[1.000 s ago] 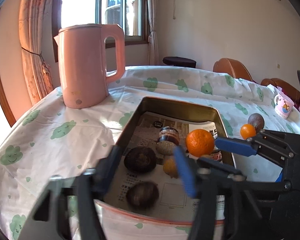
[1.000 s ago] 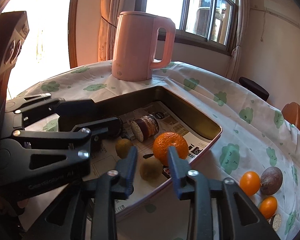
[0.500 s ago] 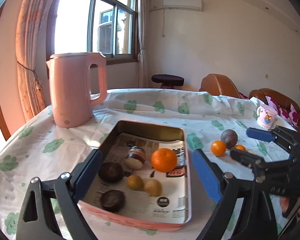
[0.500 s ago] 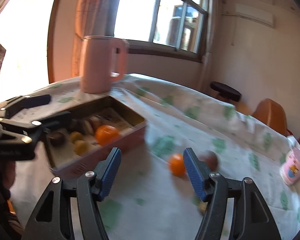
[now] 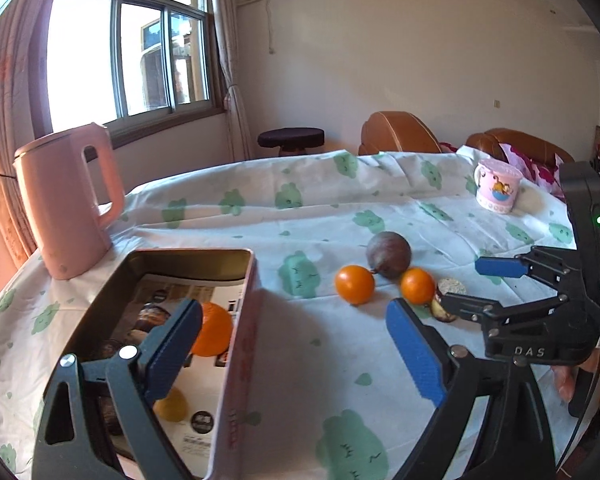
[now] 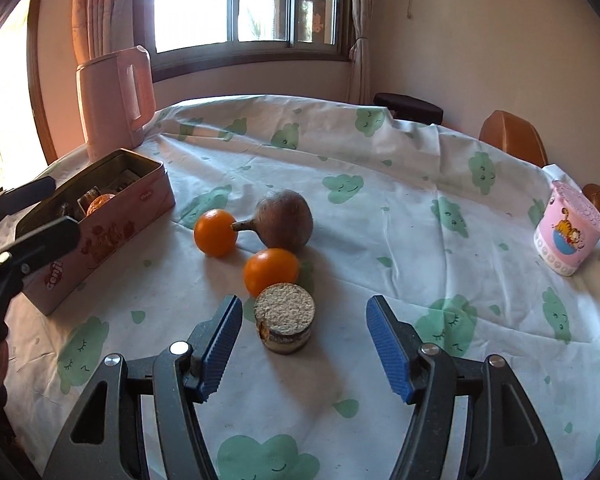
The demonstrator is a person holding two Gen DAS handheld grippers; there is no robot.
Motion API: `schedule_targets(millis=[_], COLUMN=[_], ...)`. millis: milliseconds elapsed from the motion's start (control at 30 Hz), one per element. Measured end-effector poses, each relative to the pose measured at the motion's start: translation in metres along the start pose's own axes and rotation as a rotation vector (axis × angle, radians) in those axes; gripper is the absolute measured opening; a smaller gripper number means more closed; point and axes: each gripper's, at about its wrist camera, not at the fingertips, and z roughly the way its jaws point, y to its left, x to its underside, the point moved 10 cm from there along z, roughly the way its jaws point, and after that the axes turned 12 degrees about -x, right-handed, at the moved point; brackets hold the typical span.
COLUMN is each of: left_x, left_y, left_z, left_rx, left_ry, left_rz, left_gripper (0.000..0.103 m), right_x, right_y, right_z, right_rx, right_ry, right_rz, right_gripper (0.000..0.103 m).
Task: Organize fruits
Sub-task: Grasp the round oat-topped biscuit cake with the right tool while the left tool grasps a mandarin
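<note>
Reaching: right gripper (image 6: 304, 344), jaws spread, empty, toward cut fruit piece (image 6: 285, 323) at 12 o'clock.
Next: straddle, clench, carry to tin (image 6: 112, 216) (10 o'clock).
Left gripper (image 5: 292, 356): jaws spread, empty.

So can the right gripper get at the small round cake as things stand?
Probably yes: the right gripper is open, the round cake lies just ahead between its fingers, and nothing stands between them.

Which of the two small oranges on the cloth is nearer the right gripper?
The small orange touching the round cake, just ahead of the right gripper. The other orange lies farther, toward the tin.
</note>
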Motion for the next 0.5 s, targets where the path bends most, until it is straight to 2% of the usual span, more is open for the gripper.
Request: schedule_targets(millis=[133, 167, 200, 233, 367, 500], left_x=[0.001, 0.002, 0.002, 0.003, 0.004, 0.002], left_y=[-0.016, -0.02, -0.025, -0.029, -0.042, -0.059], left_z=[0.007, 0.008, 0.01, 0.012, 0.017, 0.02], left_rx=[0.023, 0.029, 0.035, 0.041, 0.067, 0.097], left_ry=[0.025, 0.03, 0.034, 0.04, 0.062, 0.078], left_rz=[0.012, 0.016, 0.021, 0.026, 0.031, 0.043], left_gripper=[0.095, 0.095, 0.095, 0.095, 0.095, 0.093], right_x=[0.003, 0.005, 0.006, 0.007, 0.008, 0.007], right_y=[0.002, 0.002, 0.001, -0.001, -0.003, -0.019], right_z=[0.01, 0.013, 0.015, 0.017, 0.014, -0.002], right_rx=[-0.011, -0.019, -0.025, -0.031, -0.053, 0.005], right_ry=[0.038, 0.054, 0.066, 0.074, 0.06, 0.015], right_rz=[-0.013, -0.009, -0.002, 0.005, 0.024, 0.037], right_gripper=[0.064, 0.06, 0.045, 0.039, 0.035, 0.035])
